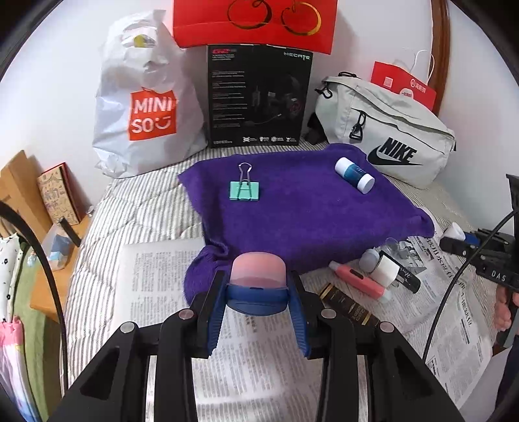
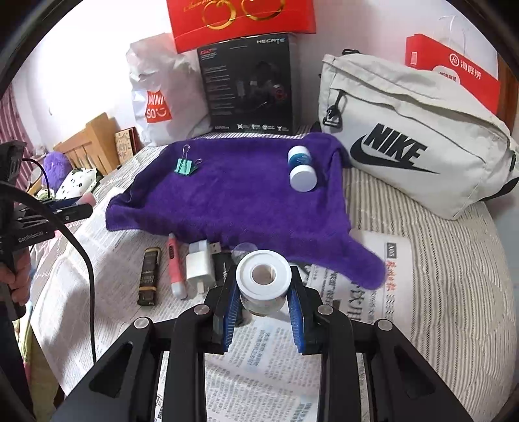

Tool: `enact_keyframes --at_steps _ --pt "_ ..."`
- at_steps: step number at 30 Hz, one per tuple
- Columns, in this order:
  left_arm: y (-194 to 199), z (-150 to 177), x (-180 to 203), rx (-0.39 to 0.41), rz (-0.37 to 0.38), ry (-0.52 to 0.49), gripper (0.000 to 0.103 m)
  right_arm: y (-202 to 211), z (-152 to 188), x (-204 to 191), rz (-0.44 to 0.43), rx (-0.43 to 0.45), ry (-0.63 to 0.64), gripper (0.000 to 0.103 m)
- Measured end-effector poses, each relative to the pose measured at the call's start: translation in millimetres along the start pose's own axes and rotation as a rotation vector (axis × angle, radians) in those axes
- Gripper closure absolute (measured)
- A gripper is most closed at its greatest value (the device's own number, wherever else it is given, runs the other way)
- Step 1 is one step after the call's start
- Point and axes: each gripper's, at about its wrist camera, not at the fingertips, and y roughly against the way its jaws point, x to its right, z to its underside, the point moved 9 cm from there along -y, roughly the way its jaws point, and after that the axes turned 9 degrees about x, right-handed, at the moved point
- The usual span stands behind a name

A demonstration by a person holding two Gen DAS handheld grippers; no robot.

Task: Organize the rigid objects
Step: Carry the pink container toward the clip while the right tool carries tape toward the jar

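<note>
The left tool [image 1: 258, 292] is closed on a blue-and-pink case [image 1: 258, 282], its blue pads pressed to both sides, held above the newspaper [image 1: 155, 292] spread on the bed [image 1: 107, 220]. The right tool [image 2: 263, 292] grips a white roll [image 2: 262, 276] between its pads, the roll's open core facing the camera, also over newspaper.

Just beyond the tools a row of small things lies on the newspaper along the towel's near edge: a dark bar [image 2: 149, 276], a pink pen [image 2: 175, 269], a white charger [image 2: 199, 267] and a black USB stick [image 2: 215, 248], close together, some touching.

Past them a purple towel [image 1: 292, 207] covers the middle of the bed. On it lie a green binder clip [image 1: 245, 188], towards its left, and a blue-and-white bottle [image 1: 353, 175] on its side, towards its right, well apart from each other.

Along the wall behind stand a white Miniso bag [image 1: 146, 107], a black box [image 1: 259, 97] with a red bag [image 1: 256, 22] above it, and a grey Nike bag [image 1: 389, 136] lying on the bed, a red paper bag [image 1: 402, 84] behind that.
</note>
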Motion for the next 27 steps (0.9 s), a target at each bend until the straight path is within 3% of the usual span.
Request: enact_keyframes --at_steps 18,27 --pt "-38 -22 0 -0.026 0.010 -0.007 0.068 -18 -36 10 0.011 -0.013 0.008 0.075" --pt "-67 -32 -3 -0.061 0.021 -0.005 0.068 -64 -50 26 0.029 -0.061 -0.008 0.075"
